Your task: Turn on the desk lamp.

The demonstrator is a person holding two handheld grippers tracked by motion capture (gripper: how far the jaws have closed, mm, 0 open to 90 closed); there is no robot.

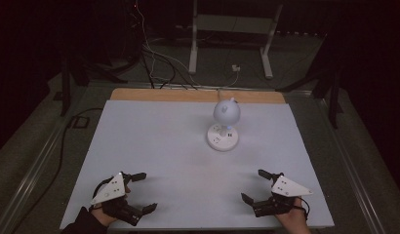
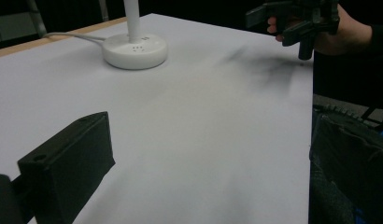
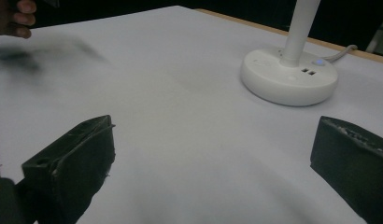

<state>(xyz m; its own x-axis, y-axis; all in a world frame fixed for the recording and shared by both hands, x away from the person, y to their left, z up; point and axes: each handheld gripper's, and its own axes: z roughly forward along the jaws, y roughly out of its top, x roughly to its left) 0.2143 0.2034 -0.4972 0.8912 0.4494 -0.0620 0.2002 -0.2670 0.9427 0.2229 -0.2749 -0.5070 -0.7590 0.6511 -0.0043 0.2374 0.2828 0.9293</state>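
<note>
A white lamp (image 1: 224, 126) stands on the white table (image 1: 154, 146), at about 12 o'clock from the person, a little to the right of the middle and near the far edge. Its round base (image 3: 288, 77) lies flat on the surface, a straight stem rises from it, and the round head (image 1: 226, 111) sits on top. A cord (image 2: 73, 35) runs from the base toward the wooden far edge, so the lamp is probably placed there to stay close to its power.

The left gripper (image 1: 137, 192) rests near the table's near edge at about 7 o'clock, and the right gripper (image 1: 254, 186) at about 5 o'clock. Both have their jaws wide apart with nothing between them, which the two gripper views confirm: only bare table lies between the black jaws. Both are well apart from the lamp and point roughly toward it.

In my judgement this is a ready position: the hands wait low and symmetric, jaws open, so either one can go forward to the lamp. The right gripper looks at the side of the base with the small ports and a lit button (image 3: 318, 62), so it seems better placed to press it.
</note>
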